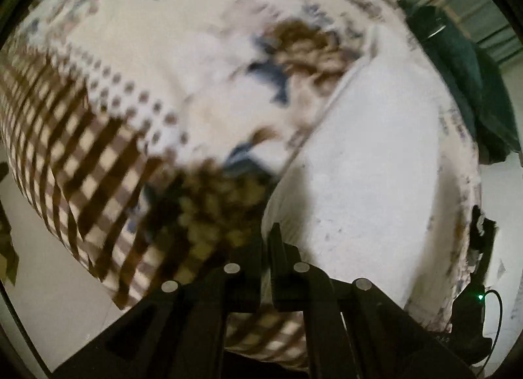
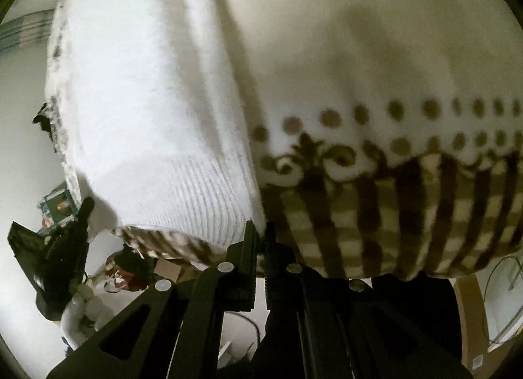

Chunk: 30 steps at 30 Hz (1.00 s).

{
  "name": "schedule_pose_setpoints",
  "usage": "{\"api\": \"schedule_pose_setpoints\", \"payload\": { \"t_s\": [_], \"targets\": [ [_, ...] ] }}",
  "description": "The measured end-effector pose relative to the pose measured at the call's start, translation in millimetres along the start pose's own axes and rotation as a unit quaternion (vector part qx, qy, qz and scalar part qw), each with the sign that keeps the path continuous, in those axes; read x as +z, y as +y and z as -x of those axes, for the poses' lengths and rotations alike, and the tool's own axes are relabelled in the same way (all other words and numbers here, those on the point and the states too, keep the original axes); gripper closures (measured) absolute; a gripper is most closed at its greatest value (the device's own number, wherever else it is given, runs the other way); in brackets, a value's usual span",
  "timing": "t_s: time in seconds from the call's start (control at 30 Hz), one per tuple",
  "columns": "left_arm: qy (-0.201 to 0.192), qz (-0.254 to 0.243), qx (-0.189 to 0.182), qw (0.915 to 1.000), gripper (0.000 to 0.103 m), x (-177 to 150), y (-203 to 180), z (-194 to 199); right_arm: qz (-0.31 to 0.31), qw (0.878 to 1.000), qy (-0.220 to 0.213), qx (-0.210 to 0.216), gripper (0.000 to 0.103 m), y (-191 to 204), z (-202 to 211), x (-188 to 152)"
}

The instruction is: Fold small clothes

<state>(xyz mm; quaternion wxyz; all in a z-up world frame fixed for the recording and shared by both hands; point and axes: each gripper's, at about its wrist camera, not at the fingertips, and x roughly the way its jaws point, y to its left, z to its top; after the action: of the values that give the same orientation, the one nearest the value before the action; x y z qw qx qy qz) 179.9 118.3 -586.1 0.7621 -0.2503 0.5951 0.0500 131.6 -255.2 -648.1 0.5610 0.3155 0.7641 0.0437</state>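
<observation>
A white knitted garment (image 1: 366, 156) lies on a patterned blanket (image 1: 137, 61) with brown checks, dots and flowers. In the right wrist view the garment (image 2: 157, 111) shows a ribbed hem at its near end. My left gripper (image 1: 266, 241) is shut on the garment's near edge, with white fabric between its fingers. My right gripper (image 2: 261, 232) is shut on the ribbed hem's corner, next to the blanket's checked border (image 2: 376, 212). The other gripper (image 2: 62, 241) shows at lower left in the right wrist view, by the hem's other corner.
A dark green cloth (image 1: 470, 84) lies at the blanket's far right. The blanket's edge drops to a pale floor (image 1: 42, 267) at left. A black device with a green light (image 1: 470, 310) sits at lower right. Clutter (image 2: 121, 274) lies below the blanket's edge.
</observation>
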Motion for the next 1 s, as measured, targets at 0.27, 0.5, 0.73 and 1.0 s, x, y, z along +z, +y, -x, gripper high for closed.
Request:
{"api": "schedule_pose_setpoints", "payload": {
  "t_s": [0.27,0.5,0.73,1.0],
  "targets": [
    [0.072,-0.012,-0.046,0.9963,0.084,9,6,-16,0.048,0.998,0.027,-0.032,0.079,29,-19,24],
    [0.037,-0.056,-0.061,0.9958,0.045,84,-26,5,0.013,1.0,-0.001,-0.011,0.041,14,42,51],
    [-0.021,-0.112,-0.149,0.9822,0.044,224,-140,-44,-0.006,0.989,-0.145,0.033,0.041,60,118,181],
    [0.014,-0.161,-0.144,0.9763,0.044,326,-238,-145,0.005,0.972,-0.228,0.064,0.041,136,156,364]
  ]
}}
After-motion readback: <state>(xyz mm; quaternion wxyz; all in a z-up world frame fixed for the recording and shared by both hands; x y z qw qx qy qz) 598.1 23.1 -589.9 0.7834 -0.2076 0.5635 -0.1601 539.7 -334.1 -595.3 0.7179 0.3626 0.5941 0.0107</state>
